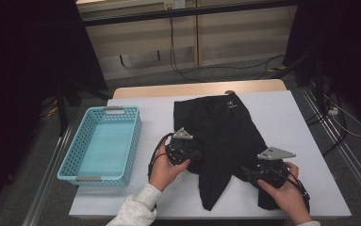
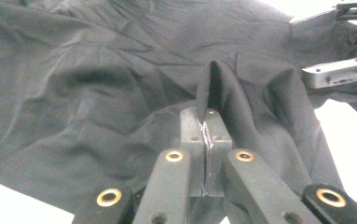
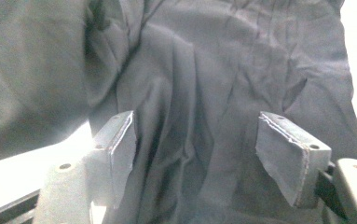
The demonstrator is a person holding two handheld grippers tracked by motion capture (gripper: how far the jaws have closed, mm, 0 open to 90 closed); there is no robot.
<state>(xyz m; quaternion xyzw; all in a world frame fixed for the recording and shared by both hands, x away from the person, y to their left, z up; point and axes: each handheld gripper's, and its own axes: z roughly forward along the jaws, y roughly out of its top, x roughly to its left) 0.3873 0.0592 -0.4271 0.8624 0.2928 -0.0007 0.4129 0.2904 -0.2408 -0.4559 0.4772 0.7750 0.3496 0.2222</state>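
A: The left tool (image 2: 206, 128) is pinching a fold of the black shorts (image 1: 225, 136), which are lying mid-tabletop (image 1: 286, 113).

B: The right tool (image 3: 197, 154) is gaping over the leg at five o'clock; it should be clamping before lifting.

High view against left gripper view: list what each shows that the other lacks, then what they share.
High view alone: the blue basket left of the garment, the white table, both hands, the floor and cables beyond. Left gripper view alone: the left claw with its jaws pinched shut on a raised fold of cloth. Shared: the black shorts spread on the table, and the right claw resting at one leg.
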